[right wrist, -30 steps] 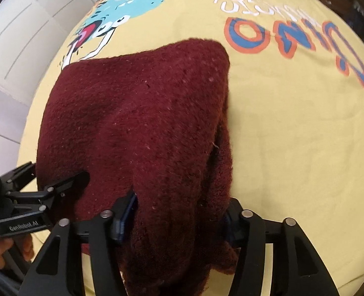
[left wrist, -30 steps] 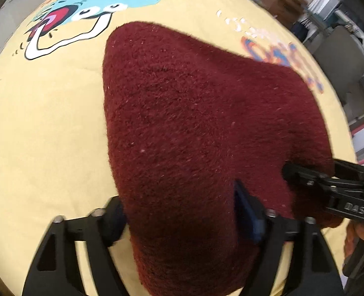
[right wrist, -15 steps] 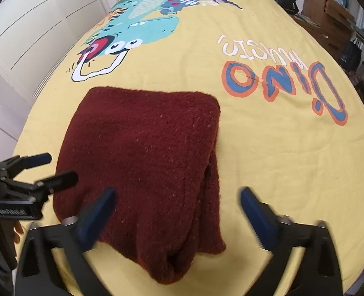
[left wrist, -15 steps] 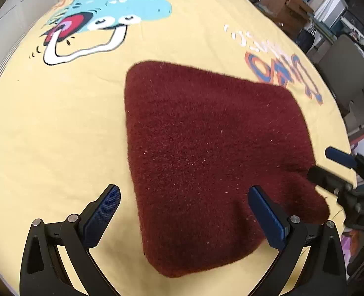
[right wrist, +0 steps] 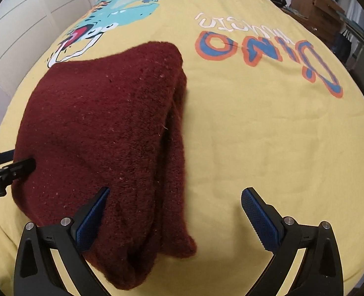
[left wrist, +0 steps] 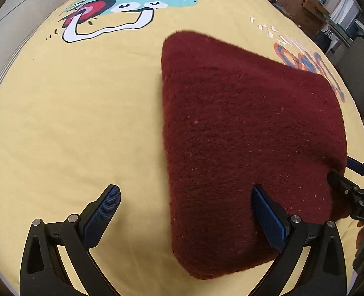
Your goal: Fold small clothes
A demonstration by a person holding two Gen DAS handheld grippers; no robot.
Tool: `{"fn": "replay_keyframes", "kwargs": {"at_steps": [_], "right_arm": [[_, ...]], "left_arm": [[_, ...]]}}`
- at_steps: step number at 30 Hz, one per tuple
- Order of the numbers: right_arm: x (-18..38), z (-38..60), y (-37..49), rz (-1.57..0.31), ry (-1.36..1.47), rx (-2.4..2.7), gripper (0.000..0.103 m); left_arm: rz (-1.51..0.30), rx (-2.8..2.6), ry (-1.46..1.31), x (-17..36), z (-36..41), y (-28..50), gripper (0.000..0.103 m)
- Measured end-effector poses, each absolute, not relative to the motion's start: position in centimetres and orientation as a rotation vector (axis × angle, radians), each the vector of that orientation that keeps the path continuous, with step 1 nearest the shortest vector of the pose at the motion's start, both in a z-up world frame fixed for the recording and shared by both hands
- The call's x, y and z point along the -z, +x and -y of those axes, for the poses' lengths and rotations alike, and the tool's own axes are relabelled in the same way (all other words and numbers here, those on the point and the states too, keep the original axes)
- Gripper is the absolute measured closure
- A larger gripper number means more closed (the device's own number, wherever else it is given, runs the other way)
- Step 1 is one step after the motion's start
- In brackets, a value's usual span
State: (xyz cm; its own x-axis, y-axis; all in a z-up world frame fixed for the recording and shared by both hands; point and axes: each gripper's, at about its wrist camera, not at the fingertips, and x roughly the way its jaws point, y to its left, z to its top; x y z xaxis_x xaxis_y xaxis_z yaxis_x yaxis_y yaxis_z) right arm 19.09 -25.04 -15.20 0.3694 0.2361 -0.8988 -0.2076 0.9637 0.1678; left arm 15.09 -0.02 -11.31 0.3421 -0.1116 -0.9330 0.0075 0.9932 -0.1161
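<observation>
Left wrist view shows my left hand-held gripper [left wrist: 185,215] spread wide, pinching nothing. One blue pad sits over the yellow bed cover [left wrist: 83,128] and the other sits over the near edge of the red sweater [left wrist: 243,135]. The sweater lies folded into a thick bundle on the bed, near my side of it. In the right wrist view my right hand-held gripper [right wrist: 174,212] is spread wide too, and it holds nothing. Its left pad is over the sweater [right wrist: 103,128] and its right pad is over bare bed cover [right wrist: 256,135]. I think the sweater is soft and fuzzy, and a little heavy for its size because it is thick knit. It will bend and sag when I lift it, so it will not keep its shape by itself. It does not look slippery, and it cannot break. On the right side I see loose layers stacked at the edge, and these could slide open. I think the best place to hold is the thick near edge, pinching all the layers at once, one hand-held gripper at each near corner.
</observation>
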Motion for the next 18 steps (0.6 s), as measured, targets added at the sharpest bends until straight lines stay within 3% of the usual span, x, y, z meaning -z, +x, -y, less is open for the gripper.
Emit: {"fn": "replay_keyframes", "kwargs": {"at_steps": [8, 18], "right_arm": [[13.6, 25.1, 18.2, -1.127, 0.047, -0.288, 0.0], [3.9, 26.6, 13.7, -0.991, -0.002, -0.255, 0.0]], "left_arm": [[-1.187, 0.065, -0.063, 10.7, 0.5, 14.3, 0.0], [-1.112, -0.017, -0.015, 4.5, -0.3, 9.6, 0.001]]}}
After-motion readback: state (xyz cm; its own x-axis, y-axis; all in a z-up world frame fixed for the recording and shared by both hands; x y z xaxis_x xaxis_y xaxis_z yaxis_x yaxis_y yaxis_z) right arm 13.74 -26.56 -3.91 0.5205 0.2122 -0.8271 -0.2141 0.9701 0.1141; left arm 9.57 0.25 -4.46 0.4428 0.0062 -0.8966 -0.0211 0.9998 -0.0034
